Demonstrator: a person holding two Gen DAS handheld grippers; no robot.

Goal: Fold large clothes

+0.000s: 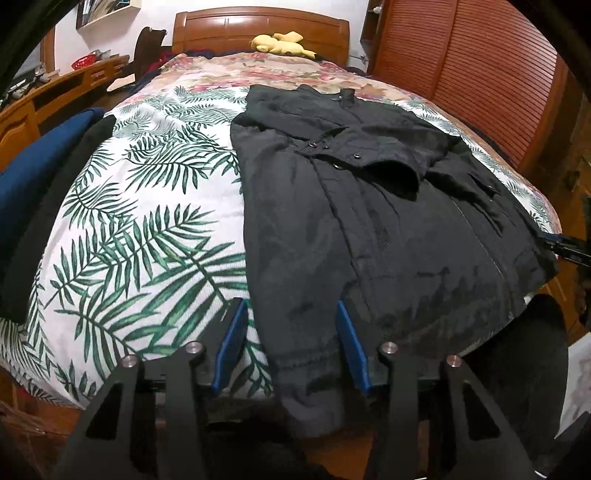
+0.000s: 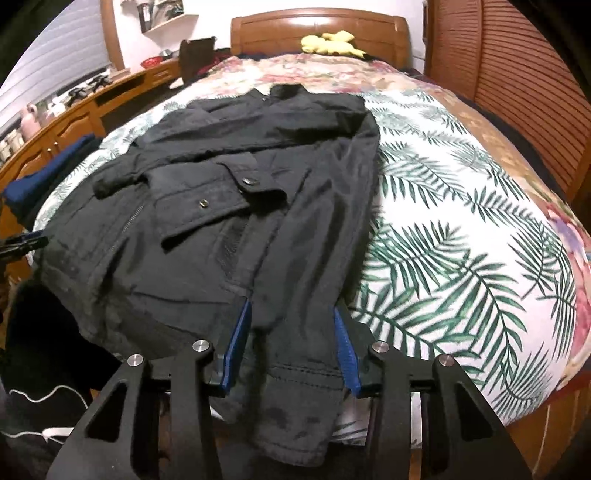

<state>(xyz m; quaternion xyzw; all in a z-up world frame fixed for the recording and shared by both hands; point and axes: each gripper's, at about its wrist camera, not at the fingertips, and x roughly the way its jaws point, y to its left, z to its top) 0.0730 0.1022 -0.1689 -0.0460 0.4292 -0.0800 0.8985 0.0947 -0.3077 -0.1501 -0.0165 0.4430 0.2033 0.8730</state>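
On the palm-leaf bedspread [image 1: 147, 206], the black jacket [image 1: 369, 221] lies flat with its collar toward the wooden headboard [image 1: 258, 29] and its hem hanging just over the near edge of the bed. Both sleeves look already folded across the chest, so I judge the sides done and the lengthwise fold, hem up toward collar, to be the step in hand. My left gripper [image 1: 291, 347] sits at the hem's left corner, jaws wide, one blue finger over the bedspread and the other over the cloth; nothing is pinched. My right gripper [image 2: 291, 347] straddles the right strip of the hem, jaws likewise wide, with cloth lying between the fingers but not clamped. The next move, as I read it, calls for both jaws to close on the hem at matching points, then a level lift and carry toward the collar, keeping the folded sleeves from slipping. A yellow plush toy [image 1: 282, 44] rests by the headboard, well apart; folded blue cloth [image 1: 40, 162] lies at the bed's left edge.
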